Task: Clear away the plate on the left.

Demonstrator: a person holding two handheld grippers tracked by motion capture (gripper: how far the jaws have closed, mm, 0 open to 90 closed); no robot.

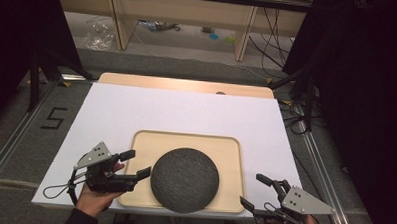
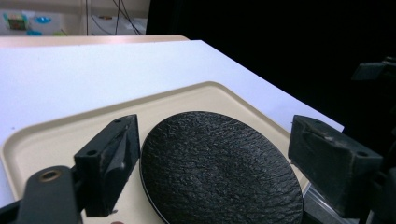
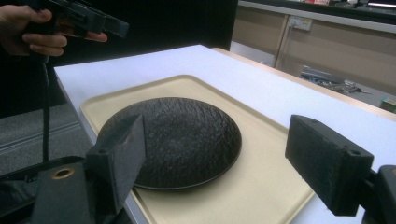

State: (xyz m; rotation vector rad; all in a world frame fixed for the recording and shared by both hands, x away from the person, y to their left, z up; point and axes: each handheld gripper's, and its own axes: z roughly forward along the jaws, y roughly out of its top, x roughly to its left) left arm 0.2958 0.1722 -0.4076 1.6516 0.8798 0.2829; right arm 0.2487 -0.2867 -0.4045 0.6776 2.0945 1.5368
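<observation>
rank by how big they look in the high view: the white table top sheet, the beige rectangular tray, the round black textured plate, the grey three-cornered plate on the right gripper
1. White table top sheet
2. Beige rectangular tray
3. Round black textured plate
4. Grey three-cornered plate on the right gripper, nearest the camera yet plainly smallest

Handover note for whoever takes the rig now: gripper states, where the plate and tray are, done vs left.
Left gripper: open, empty, just left of the black plate, not touching it.
Right gripper: open, empty, on the white table right of the tray.
Plate lies flat on the beige tray, toward its near edge; its near rim overhangs it slightly.
Done: plate is on the tray.
Left: probably only pulling both grippers clear, or recentring the plate.
</observation>
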